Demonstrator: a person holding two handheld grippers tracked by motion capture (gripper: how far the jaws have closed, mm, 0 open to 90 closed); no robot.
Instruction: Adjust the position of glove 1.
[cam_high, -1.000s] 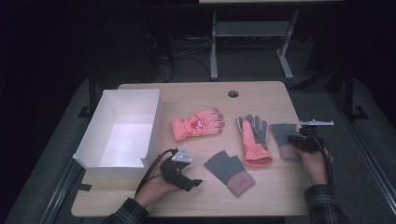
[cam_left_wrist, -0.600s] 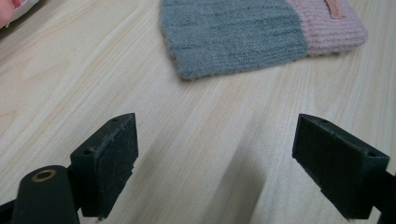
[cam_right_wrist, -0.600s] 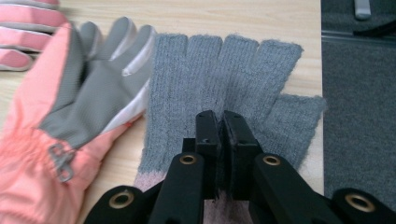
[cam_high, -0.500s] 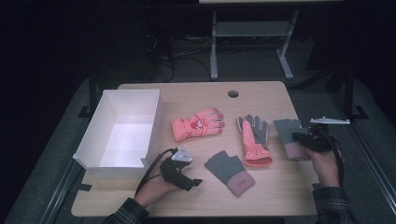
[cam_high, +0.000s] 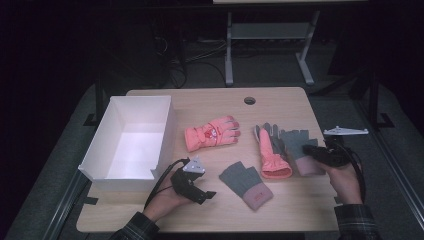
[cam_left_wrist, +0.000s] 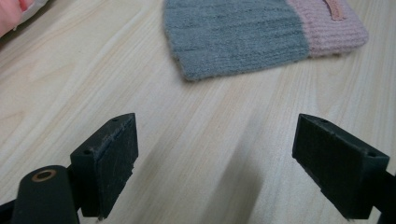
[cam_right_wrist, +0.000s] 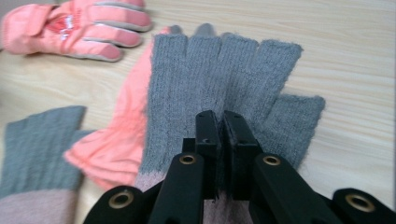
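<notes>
Right gripper (cam_right_wrist: 223, 123), fingers pinched shut on the grey knit glove (cam_right_wrist: 224, 79), near the worktop's (cam_high: 210, 102) right edge; the glove's left side overlaps an orange glove (cam_high: 272, 155). Left gripper (cam_left_wrist: 229, 158), fingers spread wide and empty over bare wood near the front edge, just beside a second grey glove (cam_high: 246, 184). White box (cam_high: 107, 137) at the left edge. Another orange glove (cam_high: 212, 132) lies mid-worktop. Surroundings dark.

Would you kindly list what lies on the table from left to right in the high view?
White box → left hand-held gripper → coral ski glove → grey knit glove with pink cuff → second coral glove → second grey knit glove, pinched by the right hand-held gripper.
</notes>
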